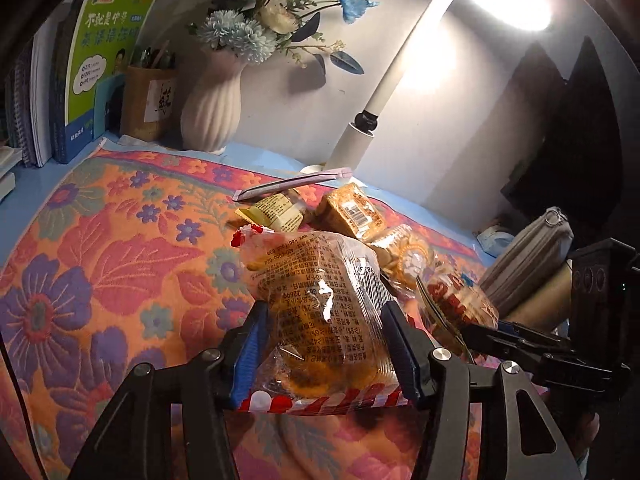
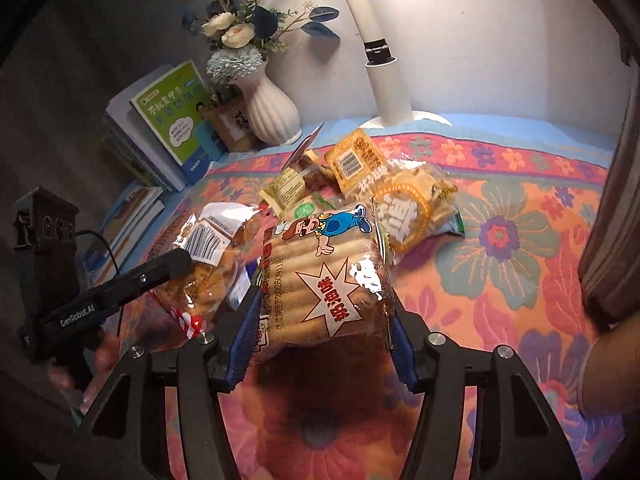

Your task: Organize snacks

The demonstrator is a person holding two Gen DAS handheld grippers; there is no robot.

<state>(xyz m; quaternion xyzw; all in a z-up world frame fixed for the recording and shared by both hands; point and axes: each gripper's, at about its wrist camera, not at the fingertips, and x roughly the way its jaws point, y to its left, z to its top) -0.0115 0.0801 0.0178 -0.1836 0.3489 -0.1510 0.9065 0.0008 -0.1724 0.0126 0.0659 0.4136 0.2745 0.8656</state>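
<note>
A floral cloth (image 1: 120,248) in orange, red and purple covers the table, lit by a white desk lamp (image 1: 392,80). In the lower centre of the left wrist view, the left gripper (image 1: 324,344) is clamped on a clear bread packet (image 1: 316,300). In the right wrist view, the right gripper (image 2: 324,328) grips a cartoon-printed biscuit packet (image 2: 324,272). More snack packets (image 2: 360,168) lie piled behind, mid-frame.
</note>
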